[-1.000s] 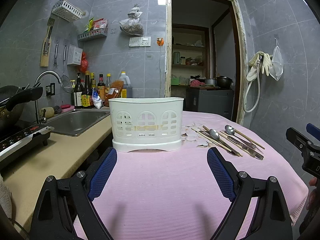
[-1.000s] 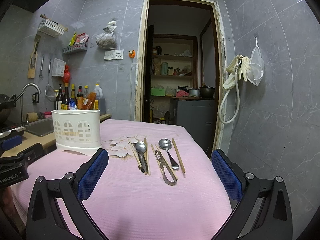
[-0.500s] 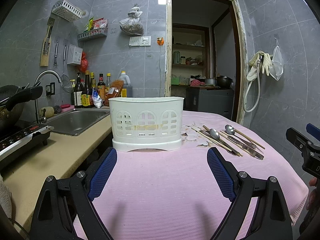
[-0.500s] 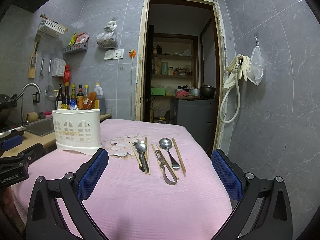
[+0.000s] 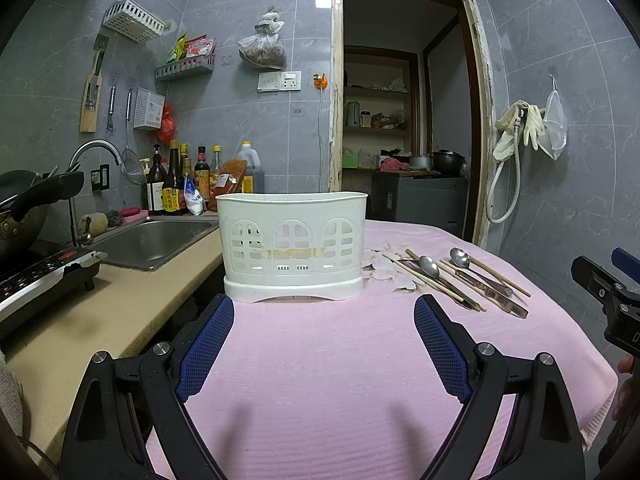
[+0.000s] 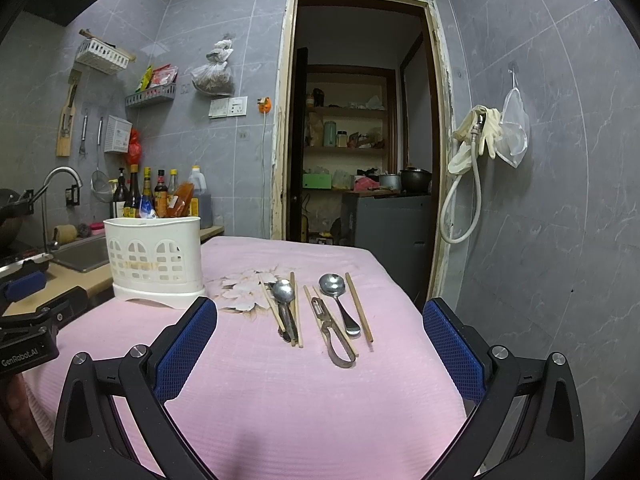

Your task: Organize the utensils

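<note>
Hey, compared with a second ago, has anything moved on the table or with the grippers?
Nothing visibly changed. Both the left gripper and right gripper stay open and empty; the white caddy, the spoons, chopsticks and peeler lie where they were on the pink cloth.

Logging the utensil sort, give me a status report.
Left gripper and right gripper open, empty. Spoons, chopsticks, peeler on cloth; caddy upright. Nothing blocking.
</note>
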{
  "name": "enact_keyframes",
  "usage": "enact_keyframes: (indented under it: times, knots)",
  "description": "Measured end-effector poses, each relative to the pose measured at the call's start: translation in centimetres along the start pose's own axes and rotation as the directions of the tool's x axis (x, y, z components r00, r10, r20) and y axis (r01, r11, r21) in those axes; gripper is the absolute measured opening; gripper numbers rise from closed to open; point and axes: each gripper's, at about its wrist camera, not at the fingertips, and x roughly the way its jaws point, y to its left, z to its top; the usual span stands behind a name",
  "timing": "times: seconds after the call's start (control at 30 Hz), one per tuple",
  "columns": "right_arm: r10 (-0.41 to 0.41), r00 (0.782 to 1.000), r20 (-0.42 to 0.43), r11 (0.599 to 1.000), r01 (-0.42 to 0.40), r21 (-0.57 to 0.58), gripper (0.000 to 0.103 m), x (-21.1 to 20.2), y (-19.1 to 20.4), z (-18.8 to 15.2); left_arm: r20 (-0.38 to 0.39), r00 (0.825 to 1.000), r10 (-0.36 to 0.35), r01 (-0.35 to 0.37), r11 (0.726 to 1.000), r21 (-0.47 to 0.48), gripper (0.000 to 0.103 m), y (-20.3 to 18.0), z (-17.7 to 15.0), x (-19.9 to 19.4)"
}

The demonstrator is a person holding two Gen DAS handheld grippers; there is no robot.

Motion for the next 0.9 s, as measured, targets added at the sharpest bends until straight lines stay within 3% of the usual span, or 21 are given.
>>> enact_keyframes:
  times: [0.6,0.9]
  knots:
    - [0.009,0.999,-0.033,1.0,-0.009,0.013,0.103,0.6,-0.6,-0.9,0.009,1.0,-0.024,0.024,0.999,0.032,0.088,-0.1,0.7,0.6]
    - [0.026,0.998,-0.049,0.999,-0.027,-0.03,0.103,2.2,-2.7,0.2,-0.033,0.994,-0.104,0.107,0.99,0.096,0.088,-2.2,3.2,2.8]
